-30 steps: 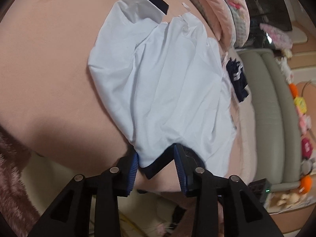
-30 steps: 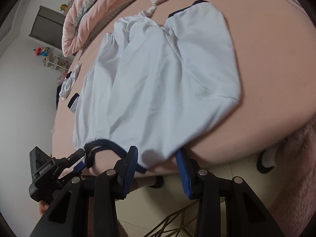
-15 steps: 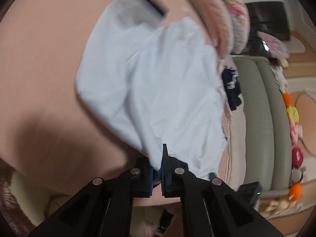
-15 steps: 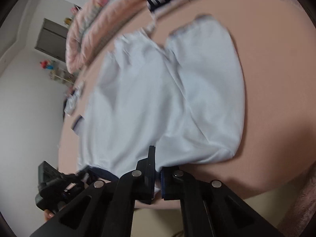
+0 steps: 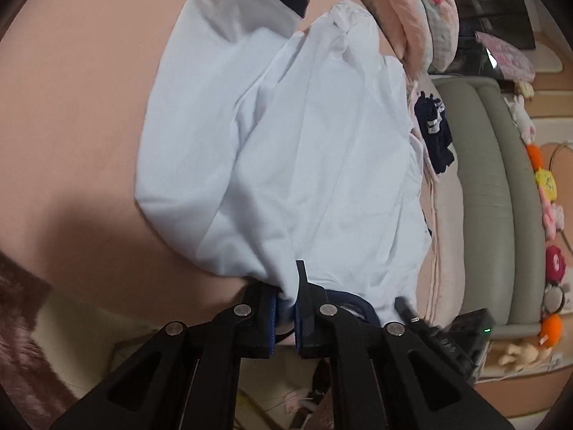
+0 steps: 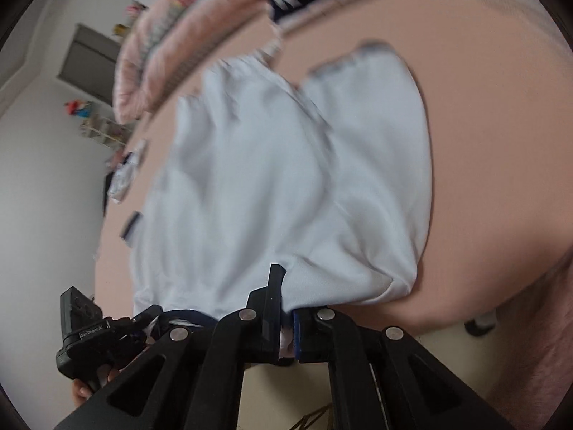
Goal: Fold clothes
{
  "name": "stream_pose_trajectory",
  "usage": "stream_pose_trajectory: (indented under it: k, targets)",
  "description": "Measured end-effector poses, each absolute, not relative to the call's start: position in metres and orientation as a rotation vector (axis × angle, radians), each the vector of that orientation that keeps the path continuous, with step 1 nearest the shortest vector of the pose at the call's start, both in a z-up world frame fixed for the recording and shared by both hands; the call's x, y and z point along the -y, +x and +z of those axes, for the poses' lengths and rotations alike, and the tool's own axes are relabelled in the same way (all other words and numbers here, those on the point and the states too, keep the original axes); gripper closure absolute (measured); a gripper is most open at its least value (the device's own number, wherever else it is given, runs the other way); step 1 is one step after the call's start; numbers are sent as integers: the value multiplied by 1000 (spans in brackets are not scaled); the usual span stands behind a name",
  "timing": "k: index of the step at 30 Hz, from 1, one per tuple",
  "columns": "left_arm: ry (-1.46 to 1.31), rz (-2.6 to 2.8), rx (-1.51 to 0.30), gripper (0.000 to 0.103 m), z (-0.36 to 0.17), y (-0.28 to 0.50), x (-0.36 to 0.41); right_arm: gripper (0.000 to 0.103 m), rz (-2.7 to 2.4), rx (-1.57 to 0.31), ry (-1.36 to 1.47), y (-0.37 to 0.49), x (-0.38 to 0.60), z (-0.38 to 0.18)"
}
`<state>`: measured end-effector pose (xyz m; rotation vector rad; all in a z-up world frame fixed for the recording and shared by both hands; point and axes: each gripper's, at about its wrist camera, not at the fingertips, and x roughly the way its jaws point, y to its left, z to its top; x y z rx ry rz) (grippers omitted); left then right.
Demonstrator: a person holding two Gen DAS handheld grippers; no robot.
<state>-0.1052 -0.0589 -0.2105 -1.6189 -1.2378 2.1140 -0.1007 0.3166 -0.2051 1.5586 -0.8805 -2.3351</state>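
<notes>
The peach-pink bed (image 5: 71,107) carries the pale blue-white cotton shirt with navy trim (image 5: 304,150), spread flat, its near hem at the bed's edge. A second ago both claws gaped around that hem; now the left claw (image 5: 284,308) and right claw (image 6: 286,322) are clenched on it, fabric bunching between the pads.

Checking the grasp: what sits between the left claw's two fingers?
The white shirt: its near hem with the navy trim is pinched in the shut left claw, seen in the left wrist view.
</notes>
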Motion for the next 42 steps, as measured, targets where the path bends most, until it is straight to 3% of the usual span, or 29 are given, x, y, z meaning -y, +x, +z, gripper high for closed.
stream_pose_trajectory:
  k: [6,12,14,15,16,19,25,31,34,38,40,42]
  targets:
    - [-1590,2086,1343,91,-217,-101,61,95,-2333,944,1518,-101,-320,-215]
    - [-1595,2041,1358,83,-219,-120,55,95,-2374,819,1502,-108,-312,-208]
    - [-1588,2079,1313,84,-212,-121,50,95,-2387,793,1488,-108,-311,-203]
    - [-1584,2120,1271,94,-204,-120,48,99,-2402,780,1473,-106,-312,-198]
    - [-1557,2170,1233,98,-194,-117,48,100,-2423,778,1438,-103,-313,-189]
    - [-1356,2293,1102,99,-138,-107,47,101,-2516,750,1263,-91,-321,-144]
    - [-952,2373,898,99,-15,-79,41,101,-2710,471,884,-59,-310,-35]
    - [-799,2336,831,99,50,-53,42,101,-2678,566,636,-31,-305,41]
    - [-904,2359,842,99,35,-59,42,101,-2666,593,645,-29,-309,48]
    - [-1227,2300,932,99,-50,-107,47,101,-2663,579,929,-66,-307,-6]
    - [-1307,2306,870,99,-78,-143,44,101,-2623,604,1040,-103,-305,-34]
    - [-1304,2311,823,99,-73,-187,46,101,-2632,566,1051,-146,-299,-38]
